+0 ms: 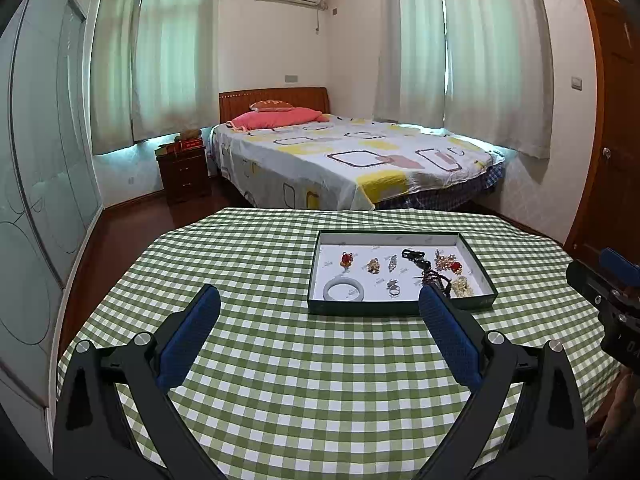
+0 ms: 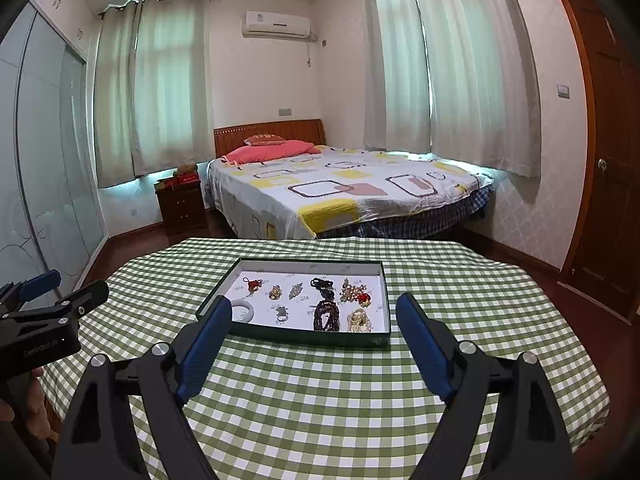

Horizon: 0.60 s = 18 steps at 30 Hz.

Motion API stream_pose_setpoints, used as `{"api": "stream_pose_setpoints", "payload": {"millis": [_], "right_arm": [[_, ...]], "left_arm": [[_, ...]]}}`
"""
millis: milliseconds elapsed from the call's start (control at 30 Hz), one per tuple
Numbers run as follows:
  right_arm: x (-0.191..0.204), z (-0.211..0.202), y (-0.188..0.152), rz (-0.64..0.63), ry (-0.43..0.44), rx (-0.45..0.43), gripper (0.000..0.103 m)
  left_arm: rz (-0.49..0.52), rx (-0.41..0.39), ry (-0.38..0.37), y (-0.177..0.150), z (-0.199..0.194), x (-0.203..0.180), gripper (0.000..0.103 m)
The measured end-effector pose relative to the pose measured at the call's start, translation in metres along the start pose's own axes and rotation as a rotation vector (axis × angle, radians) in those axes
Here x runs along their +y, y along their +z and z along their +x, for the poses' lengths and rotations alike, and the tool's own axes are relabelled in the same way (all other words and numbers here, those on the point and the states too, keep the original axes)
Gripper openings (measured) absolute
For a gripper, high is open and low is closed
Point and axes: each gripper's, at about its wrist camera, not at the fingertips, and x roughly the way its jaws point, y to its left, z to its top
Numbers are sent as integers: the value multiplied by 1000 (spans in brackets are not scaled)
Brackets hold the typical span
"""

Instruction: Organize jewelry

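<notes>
A shallow dark green tray [image 1: 400, 307] with a white floor sits on the checked table and holds several jewelry pieces. Among them are a pale jade bangle [image 1: 344, 290], a red charm [image 1: 346, 259], a silver ring [image 1: 394, 289] and a dark bead string [image 1: 430, 272]. The tray also shows in the right wrist view [image 2: 304, 338], with the bangle [image 2: 244, 310] and the bead string [image 2: 326, 314]. My left gripper [image 1: 320, 296] is open and empty, short of the tray's near left. My right gripper [image 2: 314, 306] is open and empty, just before the tray's near edge.
The green-and-white checked tablecloth [image 1: 280, 360] covers a round table. A bed [image 1: 340, 156], a nightstand [image 1: 184, 172] and a wooden door [image 1: 616, 120] lie beyond. The right gripper's body shows at the left view's right edge [image 1: 612, 296]; the left one at the right view's left edge [image 2: 44, 320].
</notes>
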Motion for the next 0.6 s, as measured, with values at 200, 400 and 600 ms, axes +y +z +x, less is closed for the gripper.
{"api": "stream_pose_setpoints", "payload": {"millis": [200,400,600], "right_arm": [[3,-7,0,-8,-4,-13,82],[3,-9,-1,-4,-9,-17,82],[4,-9,-2,-6,-7,-17,82]], "left_arm": [[-4,0,-7,-1,-3,2,97],[-9,-9,-8,-1,-8,2,97],[-8,-10,-5,-2,-10,3,97]]}}
